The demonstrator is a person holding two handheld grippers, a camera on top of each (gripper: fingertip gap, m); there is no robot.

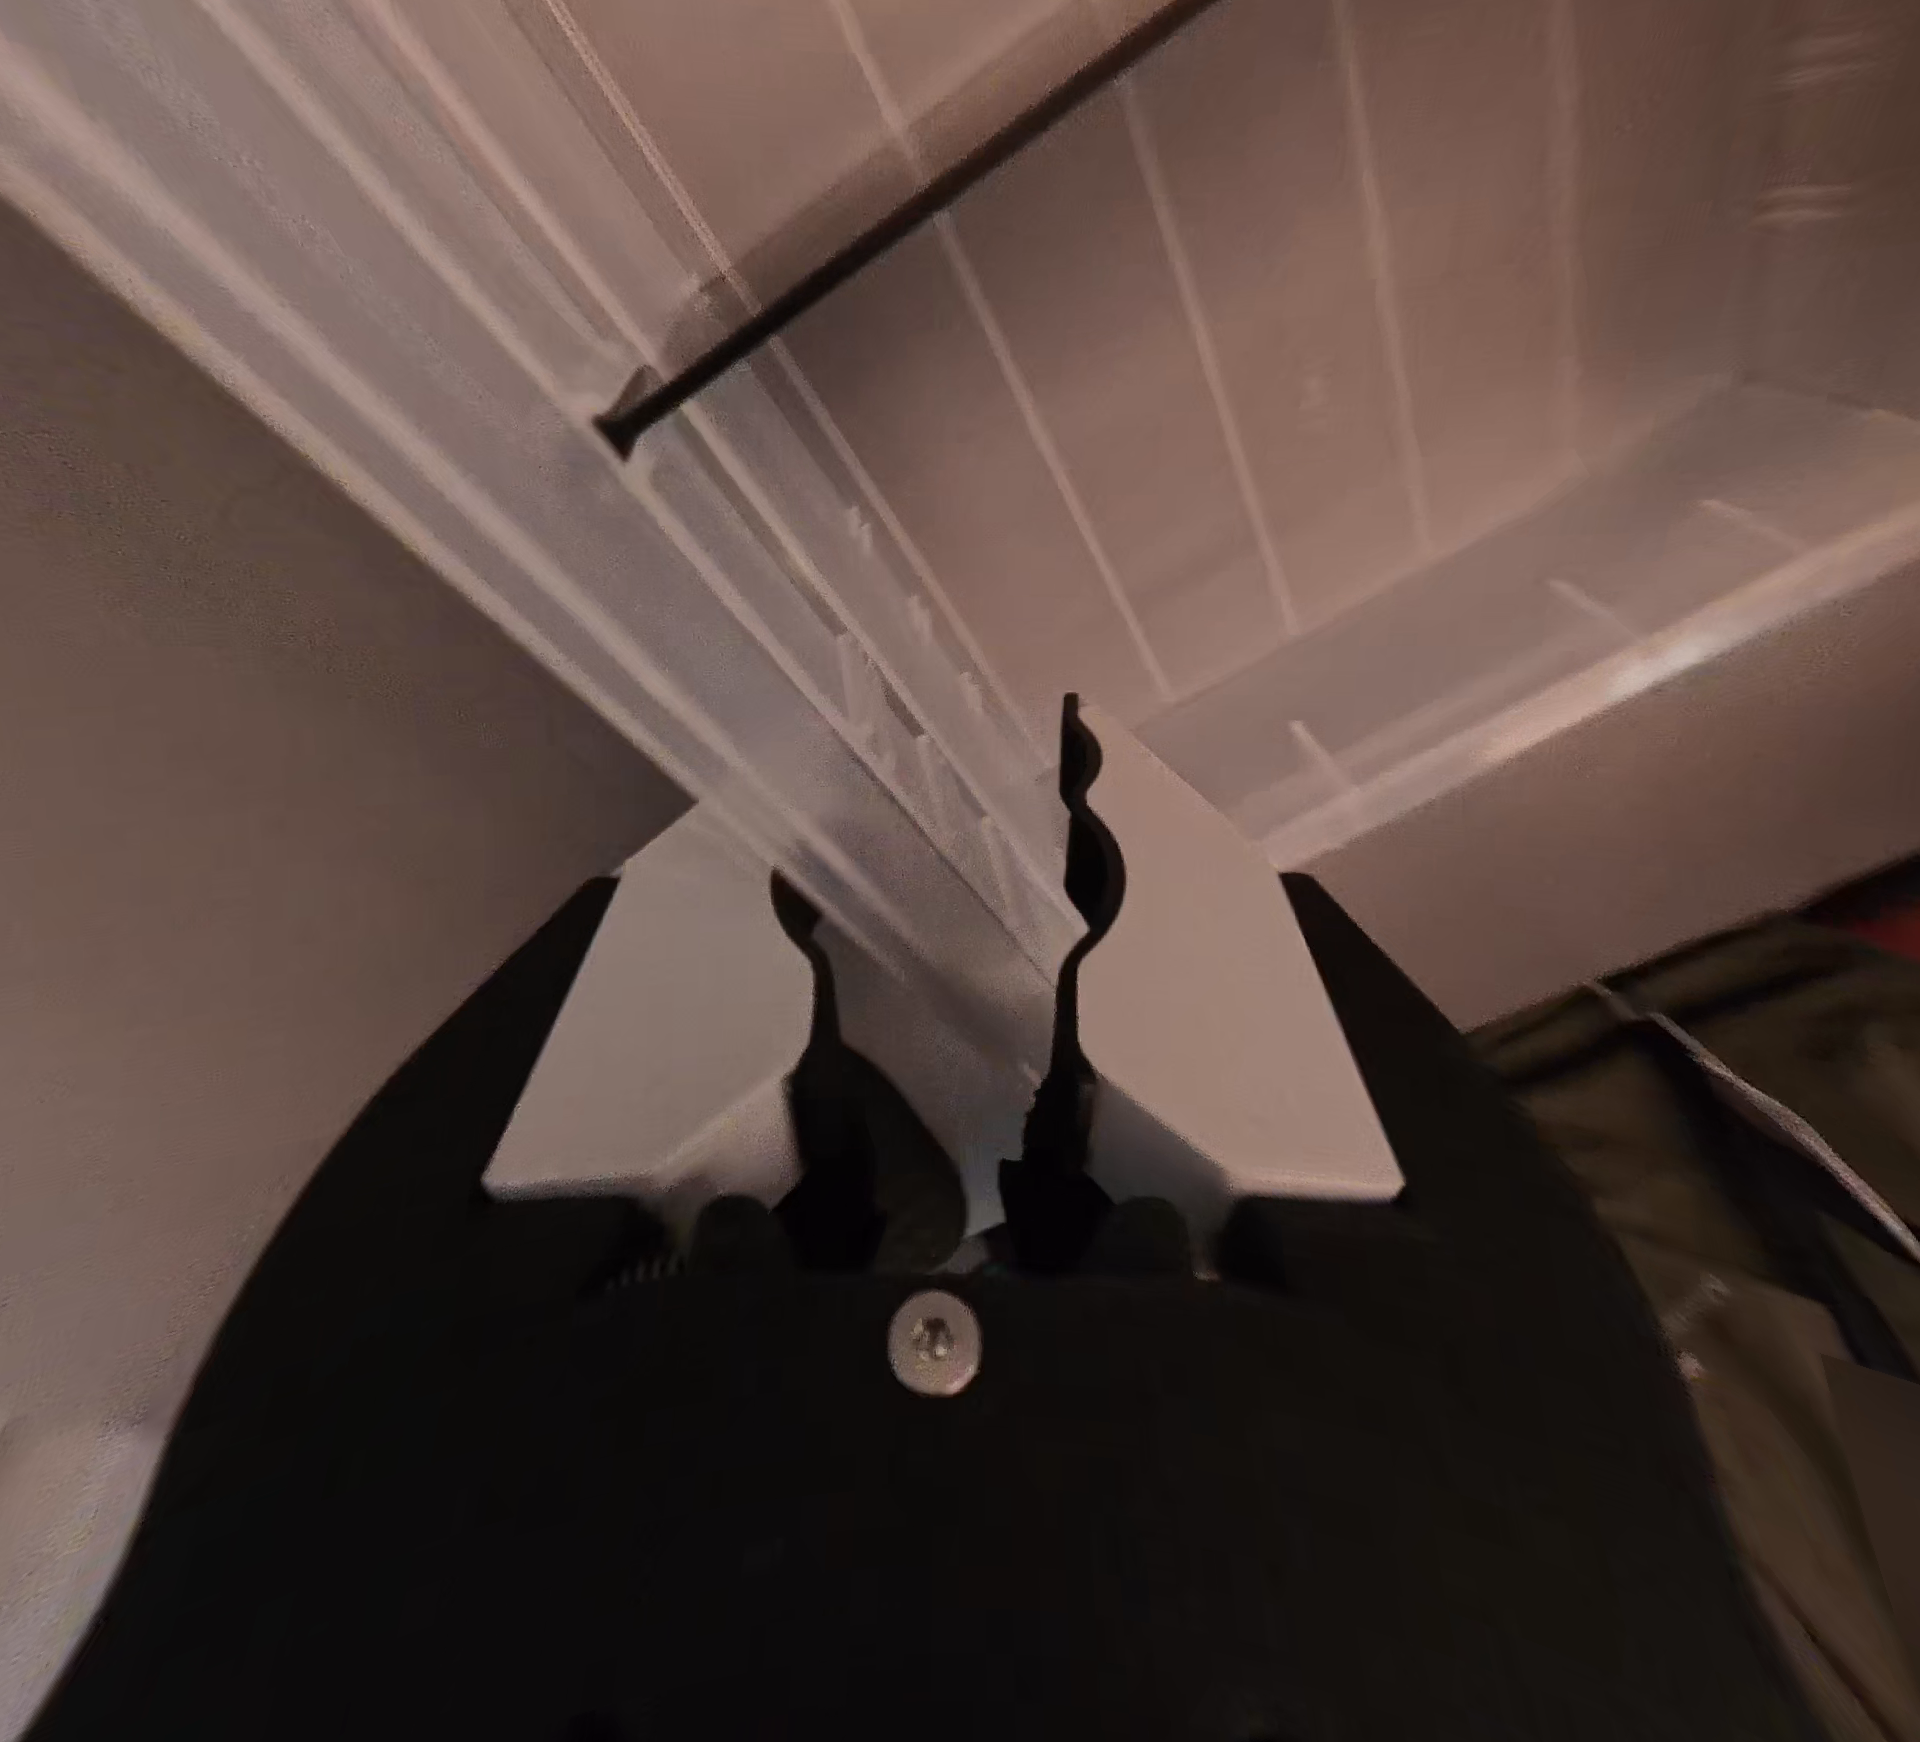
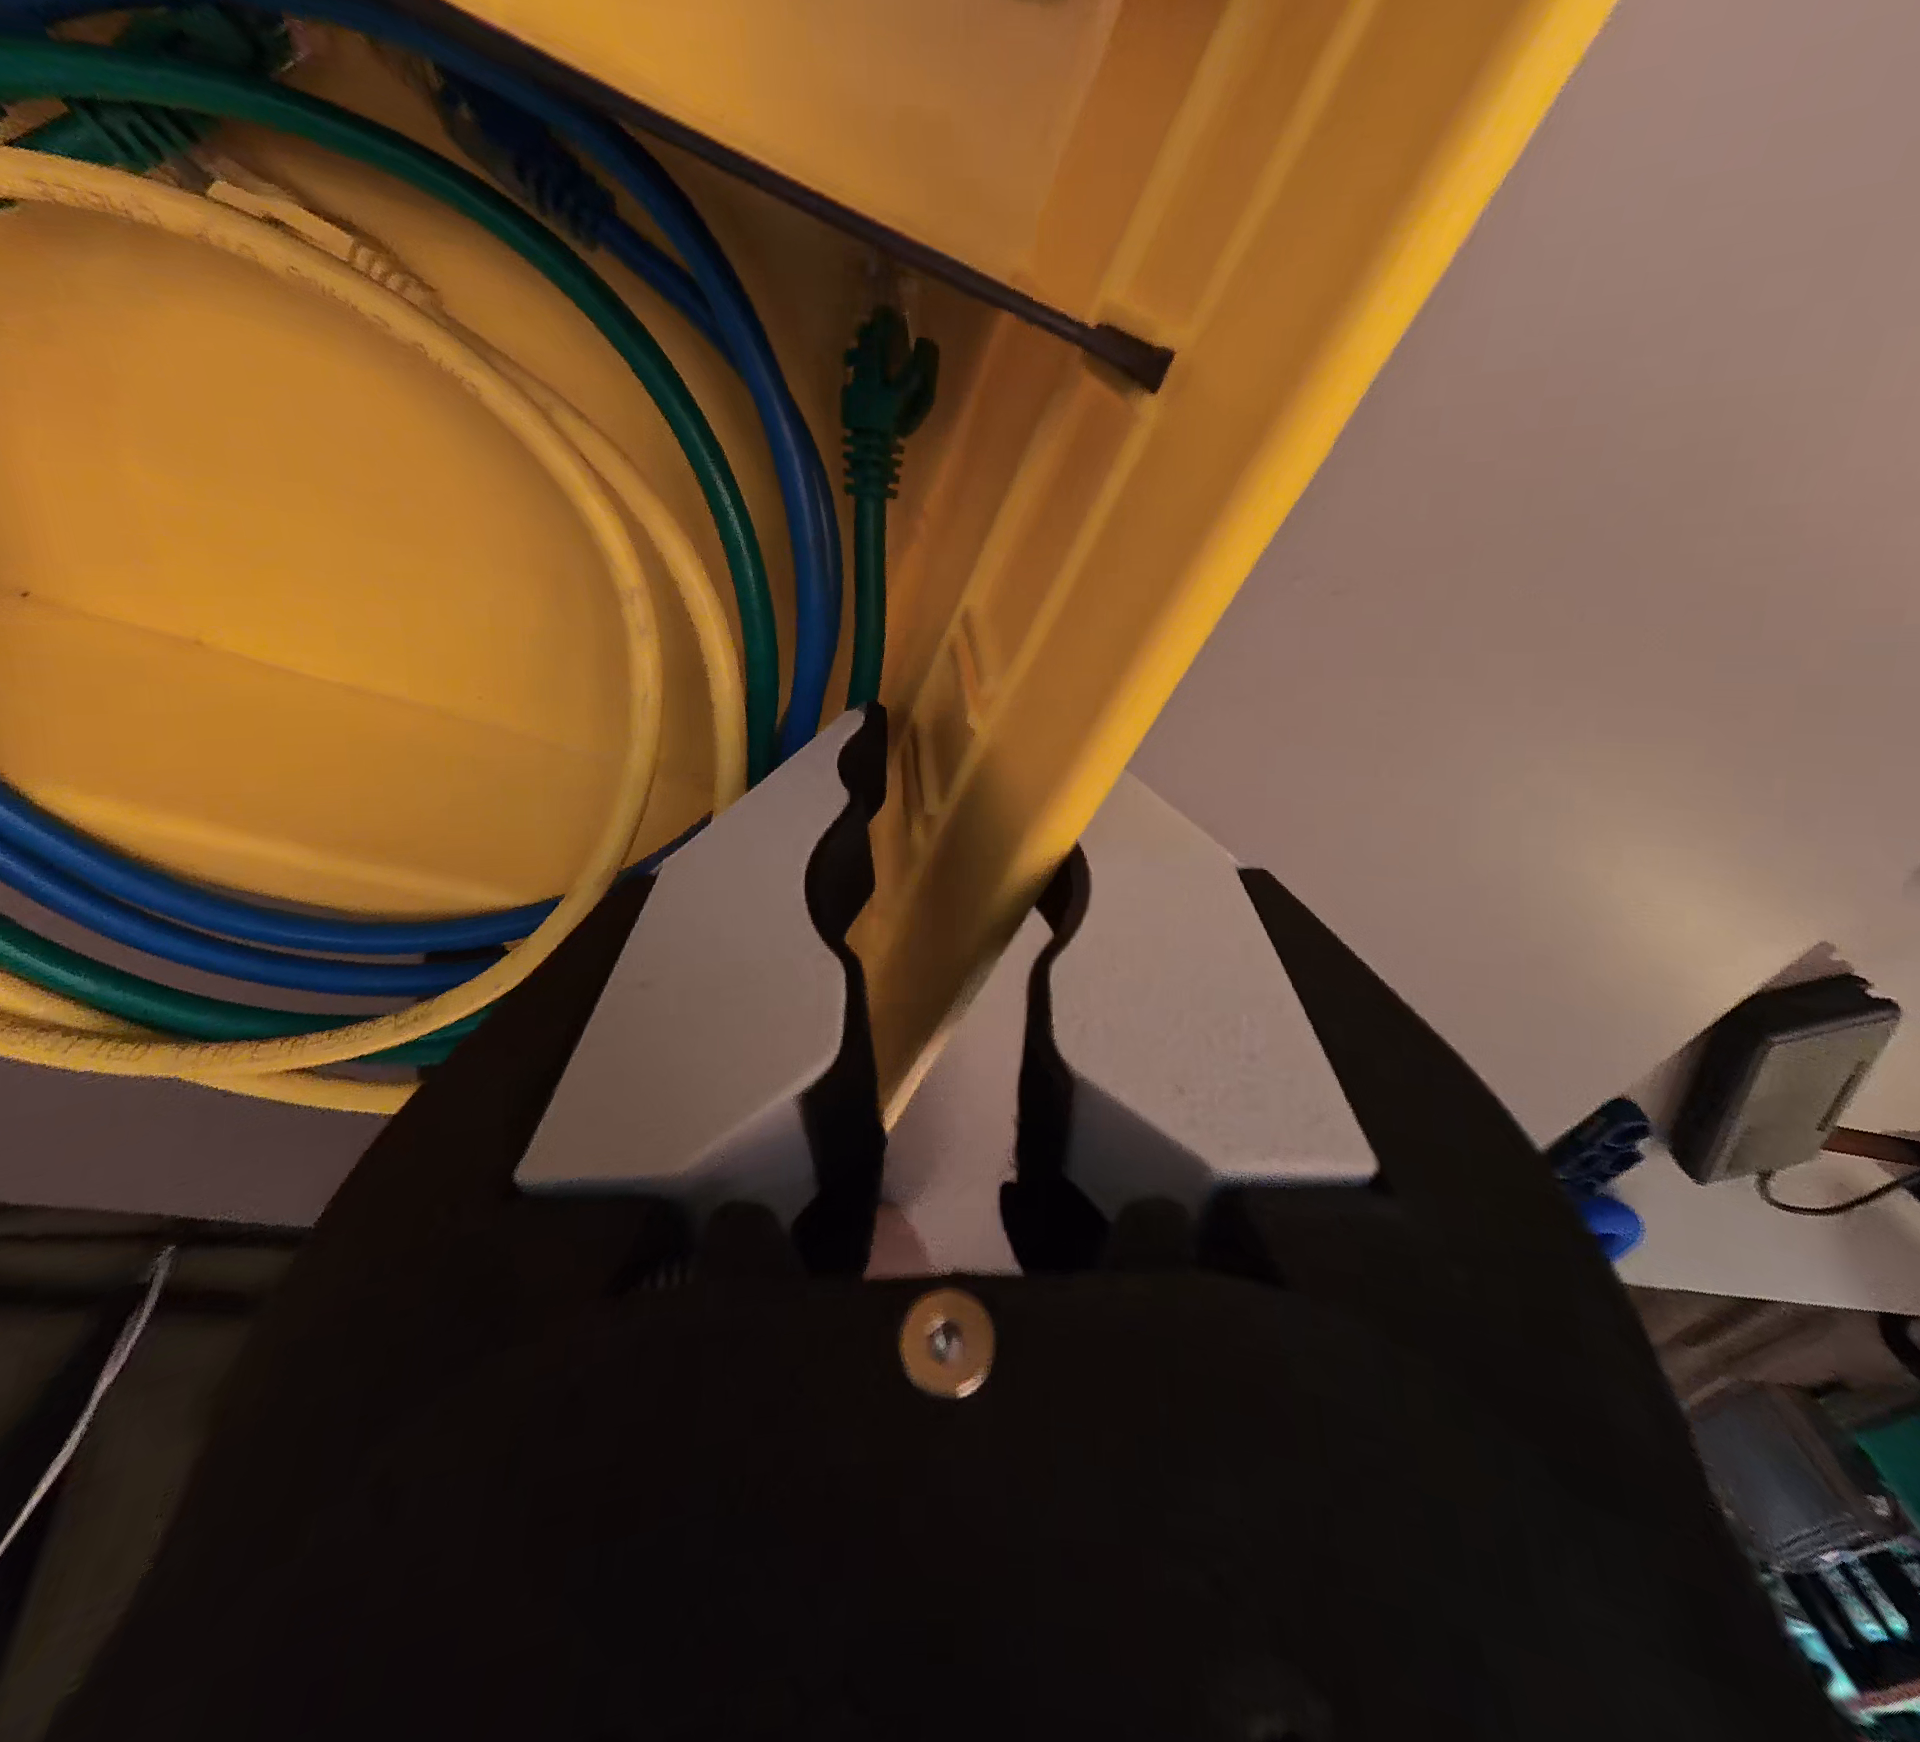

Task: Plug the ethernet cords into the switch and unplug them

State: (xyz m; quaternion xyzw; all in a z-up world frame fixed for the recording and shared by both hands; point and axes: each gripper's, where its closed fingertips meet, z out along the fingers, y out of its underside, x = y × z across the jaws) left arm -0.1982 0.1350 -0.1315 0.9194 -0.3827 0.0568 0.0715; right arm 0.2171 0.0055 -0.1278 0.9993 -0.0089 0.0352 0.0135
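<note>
A: What does the left gripper (image 1: 925, 871) have?

B: Its jaws straddle the rim of a clear bin (image 1: 1195, 404), one finger on the outside, the other on the inside. They look pressed onto that rim, pinching it. The picture is blurred, so the contact itself is hard to see.

A: Anything in that bin?

B: A thin black rod (image 1: 935, 206) crosses it and ends in a notch in the rim. The bin rests on a pale table (image 1: 208, 757). Dark green cloth (image 1: 1714, 1173) shows at the lower right.

A: And the right gripper (image 2: 971, 793)?

B: Same sort of hold on a yellow bin (image 2: 1226, 258). One finger is inside, the other outside, and the jaws pinch the rim between them.

A: Where are the cords?

B: Coiled inside the yellow bin, on its floor. A blue cord (image 2: 800, 466), a green cord (image 2: 717, 487) and a yellow cord (image 2: 644, 653) lie looped together along the wall. One green plug (image 2: 883, 404) lies by the wall, just ahead of the inner finger, unplugged. A black rod (image 2: 831, 227) spans this bin too.

A: Do you see the switch?

B: I cannot tell. A small grey box (image 2: 1787, 1069) sits at the table edge to the right, with something blue (image 2: 1600, 1162) just beside it. Neither is clear enough to name.
</note>
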